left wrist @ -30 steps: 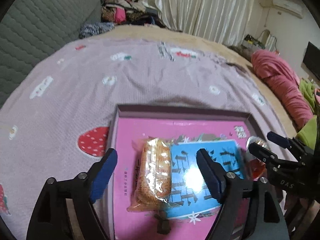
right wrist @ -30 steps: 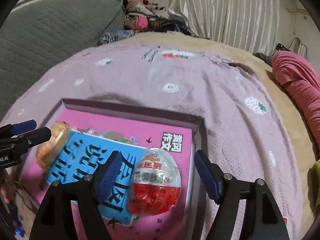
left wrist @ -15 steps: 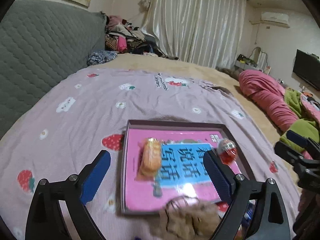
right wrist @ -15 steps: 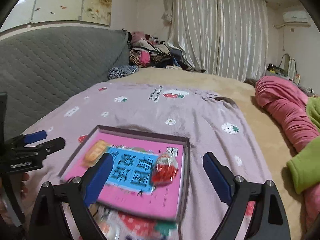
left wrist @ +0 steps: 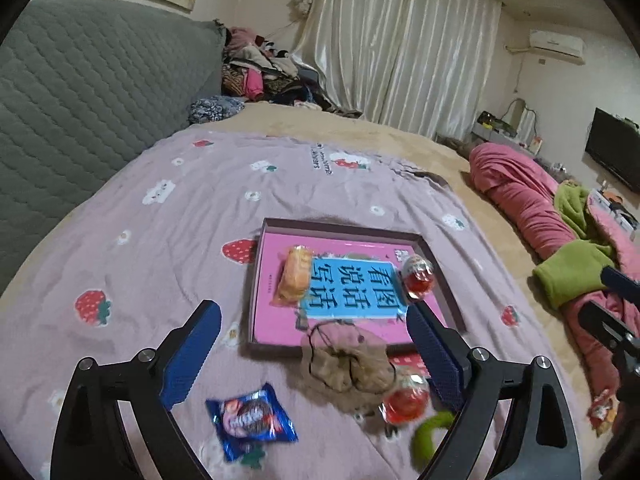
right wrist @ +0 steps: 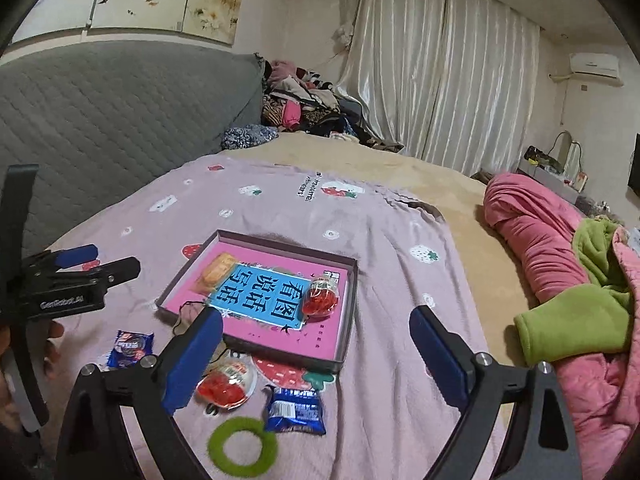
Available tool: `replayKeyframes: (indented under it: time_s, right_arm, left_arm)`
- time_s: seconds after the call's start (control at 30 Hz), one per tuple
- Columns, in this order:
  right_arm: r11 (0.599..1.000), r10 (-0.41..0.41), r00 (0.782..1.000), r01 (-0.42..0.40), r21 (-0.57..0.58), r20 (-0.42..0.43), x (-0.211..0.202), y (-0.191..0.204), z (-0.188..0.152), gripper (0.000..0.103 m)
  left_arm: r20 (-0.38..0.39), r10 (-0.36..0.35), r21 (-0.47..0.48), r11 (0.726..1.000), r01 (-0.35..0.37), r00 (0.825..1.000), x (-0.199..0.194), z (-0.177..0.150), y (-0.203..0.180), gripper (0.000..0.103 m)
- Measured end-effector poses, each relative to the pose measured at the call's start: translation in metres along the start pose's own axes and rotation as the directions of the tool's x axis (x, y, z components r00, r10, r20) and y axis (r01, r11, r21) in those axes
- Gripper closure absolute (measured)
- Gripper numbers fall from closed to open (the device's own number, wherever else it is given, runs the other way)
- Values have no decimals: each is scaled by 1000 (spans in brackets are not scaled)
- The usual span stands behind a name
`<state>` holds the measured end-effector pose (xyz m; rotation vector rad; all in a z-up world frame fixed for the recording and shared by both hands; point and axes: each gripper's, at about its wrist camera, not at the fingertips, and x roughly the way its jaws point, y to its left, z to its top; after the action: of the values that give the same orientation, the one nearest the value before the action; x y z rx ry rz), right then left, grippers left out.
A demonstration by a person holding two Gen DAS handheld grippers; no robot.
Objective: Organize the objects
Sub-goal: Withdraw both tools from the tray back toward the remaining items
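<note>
Shallow box (left wrist: 439,276) sits mid-bedspread (left wrist: 168,248), holding a pink book (right wrist: 256,320) w/ blue title panel; on the book lie 1 wrapped cake (left wrist: 295,277) at its 9 o'clock edge and 1 red-and-clear egg toy (left wrist: 417,278) at its 3 o'clock edge, both inside the box walls. Box's near rim is crowded: a brown drawstring pouch (left wrist: 346,362) overlaps that rim at 6 o'clock. Loose items on the spread near that rim: a 2nd egg toy (right wrist: 227,380), 2 blue snack packs (right wrist: 295,404) (right wrist: 131,347), 1 green ring (right wrist: 242,446). So 2 eggs, 2 blue packs, 1 cake, 1 pouch, 1 ring. Open spread lies at 12 and 9 o'clock of the box, plus a strip at 3 o'clock before the pink and green bedding (right wrist: 560,280). Left gripper (left wrist: 314,354) hangs above the pouch area, fingers spread wide, nothing btwn them. Right gripper (right wrist: 316,354) hangs over the box's near rim, also spread wide, gripping nothing. Grey quilted headboard (right wrist: 100,120) at 10 o'clock, curtains (right wrist: 440,72) at 12.
</note>
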<state>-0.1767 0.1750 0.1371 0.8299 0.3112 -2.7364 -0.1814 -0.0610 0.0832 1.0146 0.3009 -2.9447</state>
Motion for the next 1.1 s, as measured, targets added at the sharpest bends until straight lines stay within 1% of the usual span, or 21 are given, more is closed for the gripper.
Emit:
replayKeyframes:
  time_s: [0.13, 0.27, 0.37, 0.43, 0.6, 0.73, 0.87, 0.97, 1.1]
  right_arm:
    - [999, 31, 999, -31, 22, -8, -16, 7, 9, 8]
    - [1000, 25, 1000, -25, 13, -18, -26, 17, 7, 8]
    - [999, 39, 999, -39, 26, -3, -36, 22, 6, 8]
    - [998, 50, 999, -50, 33, 4, -43, 27, 5, 8]
    - [996, 93, 995, -94, 14, 27, -65, 40, -5, 8]
    - [995, 99, 995, -99, 2, 23, -75, 48, -16, 8]
    - [995, 104, 995, -104, 6, 9, -80, 54, -28, 8]
    - [996, 93, 996, -93, -3, -1, -81, 60, -36, 8]
    - [995, 98, 995, -98, 5, -17, -76, 64, -43, 8]
  left_arm:
    - [-17, 11, -4, 1000, -11, 1000, -27, -1, -2, 9]
    - [-17, 29, 17, 999, -29, 999, -46, -4, -2, 9]
    - [-19, 22, 37, 999, -21, 1000, -63, -8, -2, 9]
    - [-24, 35, 49, 998, -34, 999, -70, -12, -1, 9]
    - [-20, 71, 71, 995, -70, 997, -91, -21, -1, 9]
    - [-18, 86, 74, 994, -85, 996, -110, -30, -2, 9]
    - [-31, 80, 88, 993, -77, 996, -119, -38, -4, 9]
    - [-46, 74, 101, 992, -69, 996, -118, -43, -7, 9]
    - [-42, 94, 120, 989, -88, 995, -114, -48, -10, 9]
